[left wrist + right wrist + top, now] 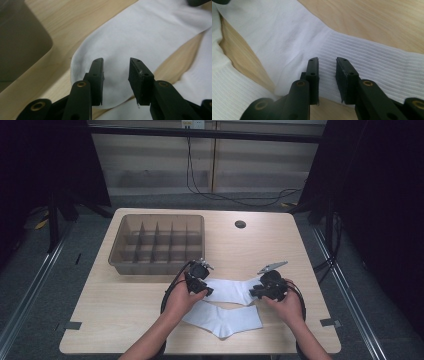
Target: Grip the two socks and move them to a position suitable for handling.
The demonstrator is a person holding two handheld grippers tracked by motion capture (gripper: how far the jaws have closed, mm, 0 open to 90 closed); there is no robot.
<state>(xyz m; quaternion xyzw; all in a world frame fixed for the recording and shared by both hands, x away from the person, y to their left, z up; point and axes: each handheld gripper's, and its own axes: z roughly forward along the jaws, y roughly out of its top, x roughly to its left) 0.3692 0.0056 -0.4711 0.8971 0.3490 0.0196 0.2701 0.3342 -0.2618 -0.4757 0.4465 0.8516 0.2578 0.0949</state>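
Two white socks lie on the wooden table near its front edge. The upper sock [231, 290] stretches between both grippers; the lower sock [225, 321] lies just in front of it. My left gripper [204, 289] hovers over the upper sock's rounded toe end [140, 32], jaws apart [116, 61], nothing pinched. My right gripper [254, 293] is over the same sock near its ribbed cuff [374, 57], jaws a little apart [327, 60], with the cloth lying flat beneath. The lower sock shows at the edge of both gripper views [200, 82] [229, 92].
A brown divided tray [157, 266] with several compartments stands at the back left, close behind my left gripper. A round cable hole [240, 224] sits in the table top at the back. Bare wood [115, 310] lies left of the socks.
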